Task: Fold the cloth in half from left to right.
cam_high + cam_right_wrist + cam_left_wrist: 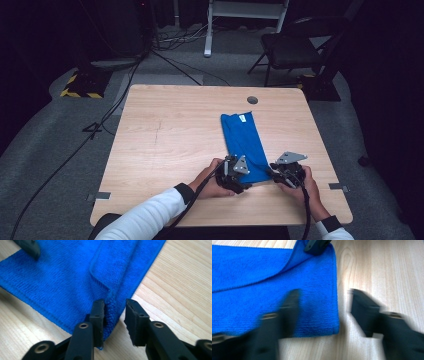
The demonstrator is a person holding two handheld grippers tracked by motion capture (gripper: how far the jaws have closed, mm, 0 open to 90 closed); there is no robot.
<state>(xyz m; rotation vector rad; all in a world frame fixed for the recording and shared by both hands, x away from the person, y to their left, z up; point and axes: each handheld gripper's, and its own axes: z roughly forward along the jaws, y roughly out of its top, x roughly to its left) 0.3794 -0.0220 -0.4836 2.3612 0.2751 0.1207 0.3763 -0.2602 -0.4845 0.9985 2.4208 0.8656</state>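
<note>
A blue cloth (244,142), folded into a long strip, lies on the wooden table (170,135) right of centre, with its near end between my two grippers. My left gripper (236,174) stands open at the near left corner. In its own view one blurred jaw is over the cloth (269,290) and the other over bare wood, either side of the left gripper (323,293) point. My right gripper (281,173) is at the near right corner. There the right gripper (115,303) is open around a raised fold of the cloth (62,280), which touches one jaw only.
A round cable hole (252,100) sits in the table's far edge. Beyond the table stand a dark folding chair (292,47), a white frame leg (207,30) and a yellow-and-black striped base (80,86). Cables run across the grey floor.
</note>
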